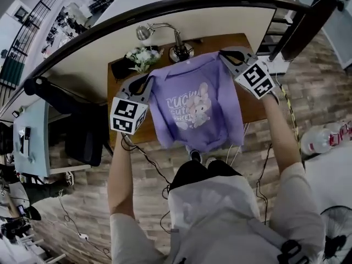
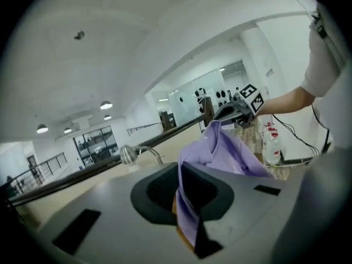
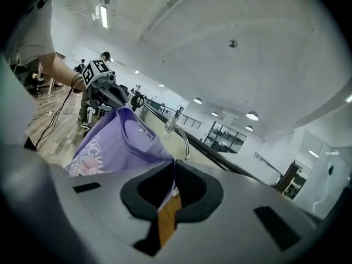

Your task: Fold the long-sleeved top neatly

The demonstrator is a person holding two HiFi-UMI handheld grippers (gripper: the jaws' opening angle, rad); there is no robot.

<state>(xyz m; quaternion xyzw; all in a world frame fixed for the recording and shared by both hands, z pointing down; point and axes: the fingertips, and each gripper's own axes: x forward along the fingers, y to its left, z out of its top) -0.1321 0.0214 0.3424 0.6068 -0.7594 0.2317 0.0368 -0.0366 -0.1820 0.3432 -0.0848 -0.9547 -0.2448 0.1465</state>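
we hold the long-sleeved top (image 1: 197, 106) up in the air between the two grippers, over the near half of the brown desk (image 1: 118, 95). the left gripper (image 1: 147, 83) is closed on the purple fabric at one shoulder. in the left gripper view a fold of cloth is pinched between its jaws and runs off toward the other side. the right gripper (image 1: 226, 55) is clamped the same way on the other shoulder, with a thin edge of fabric caught between its jaws.

the top hangs spread out flat between the two grips. its collar is on the far side, toward the lamp (image 1: 175, 44), and its hem is on the near side, past the desk's front edge and above our shoes. so its long axis runs from collar to hem, away from us to toward us. the shoulder line lies crosswise from one gripper to the other. the printed front with the pale cartoon figure faces us. we cannot make out how the sleeves lie.

a bunch of flowers (image 1: 144, 55) sits on the desk near the left gripper, clear of the top.
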